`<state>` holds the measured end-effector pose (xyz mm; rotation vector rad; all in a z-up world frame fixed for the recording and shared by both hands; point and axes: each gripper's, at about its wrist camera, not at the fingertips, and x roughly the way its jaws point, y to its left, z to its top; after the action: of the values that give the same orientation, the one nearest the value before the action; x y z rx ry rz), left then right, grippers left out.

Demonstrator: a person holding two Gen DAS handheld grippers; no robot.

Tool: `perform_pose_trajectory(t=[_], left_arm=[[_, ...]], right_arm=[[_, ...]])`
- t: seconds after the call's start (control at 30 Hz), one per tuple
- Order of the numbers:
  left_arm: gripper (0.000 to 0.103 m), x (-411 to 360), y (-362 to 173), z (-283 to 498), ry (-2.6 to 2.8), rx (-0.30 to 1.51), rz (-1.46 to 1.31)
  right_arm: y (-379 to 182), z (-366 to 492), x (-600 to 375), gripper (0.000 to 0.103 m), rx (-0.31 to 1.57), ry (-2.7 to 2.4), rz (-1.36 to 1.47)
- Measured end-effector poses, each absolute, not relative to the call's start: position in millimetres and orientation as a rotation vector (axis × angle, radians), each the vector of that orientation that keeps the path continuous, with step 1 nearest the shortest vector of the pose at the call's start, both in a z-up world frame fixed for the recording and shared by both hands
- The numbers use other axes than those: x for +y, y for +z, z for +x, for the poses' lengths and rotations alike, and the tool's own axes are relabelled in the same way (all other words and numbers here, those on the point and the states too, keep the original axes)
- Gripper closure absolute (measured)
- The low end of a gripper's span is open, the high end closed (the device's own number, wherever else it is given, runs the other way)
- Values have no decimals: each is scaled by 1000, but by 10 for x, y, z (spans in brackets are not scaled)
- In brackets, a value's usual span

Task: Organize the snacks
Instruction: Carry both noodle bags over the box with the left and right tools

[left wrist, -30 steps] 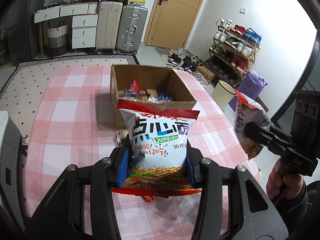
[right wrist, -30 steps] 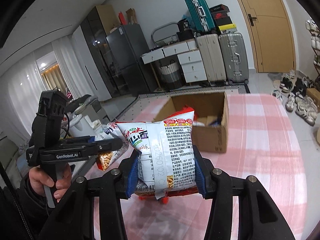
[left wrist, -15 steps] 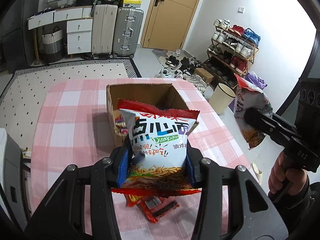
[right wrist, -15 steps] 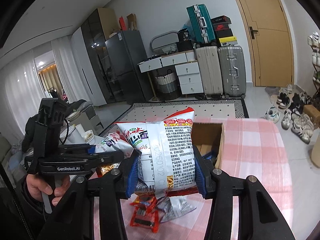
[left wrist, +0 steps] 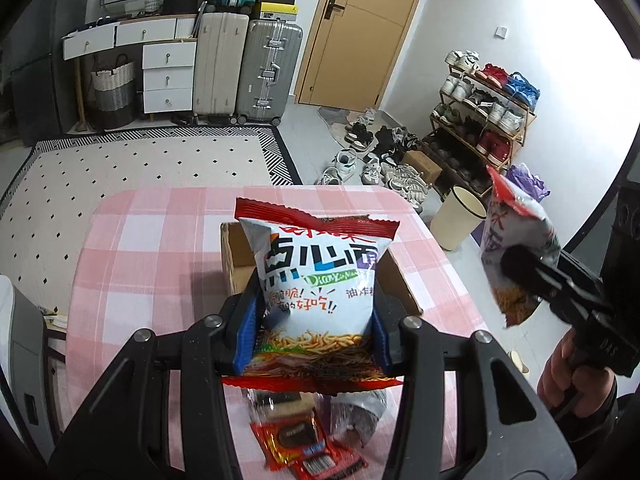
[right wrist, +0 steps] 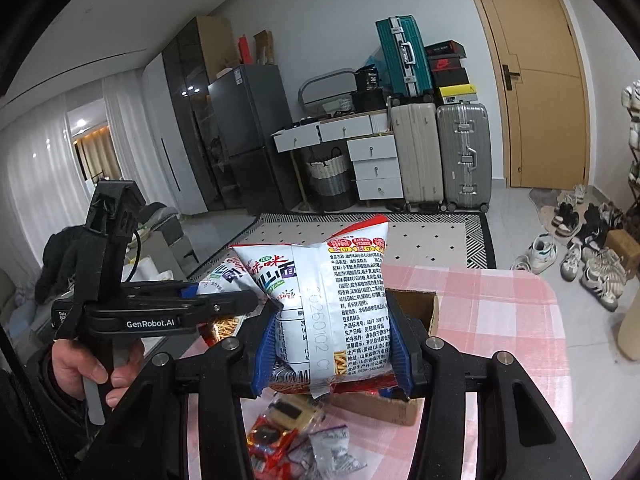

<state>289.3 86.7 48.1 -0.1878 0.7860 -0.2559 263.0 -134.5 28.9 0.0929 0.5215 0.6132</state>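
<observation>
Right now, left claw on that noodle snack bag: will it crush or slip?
Likely light and puffy: the noodle snack bag stands upright in the left claw, unsagging. Its glossy film may slip. The noodles pictured look brittle, so a hard squeeze could probably crush them.

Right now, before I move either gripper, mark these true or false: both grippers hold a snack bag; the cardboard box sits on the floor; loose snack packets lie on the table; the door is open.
1. Both the left gripper and the right gripper hold a snack bag: true.
2. The cardboard box sits on the floor: false, it is on the table.
3. Loose snack packets lie on the table: true.
4. The door is open: false, it is shut.
</observation>
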Motion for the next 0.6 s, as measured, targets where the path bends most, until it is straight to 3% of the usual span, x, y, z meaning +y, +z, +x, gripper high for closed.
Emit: perform_pose_trajectory(t=[0.6], left_arm=[[60,522,-280,3913,-267,900,-195]], right_arm=[[-324,3415,-1232,55,621,596,103]])
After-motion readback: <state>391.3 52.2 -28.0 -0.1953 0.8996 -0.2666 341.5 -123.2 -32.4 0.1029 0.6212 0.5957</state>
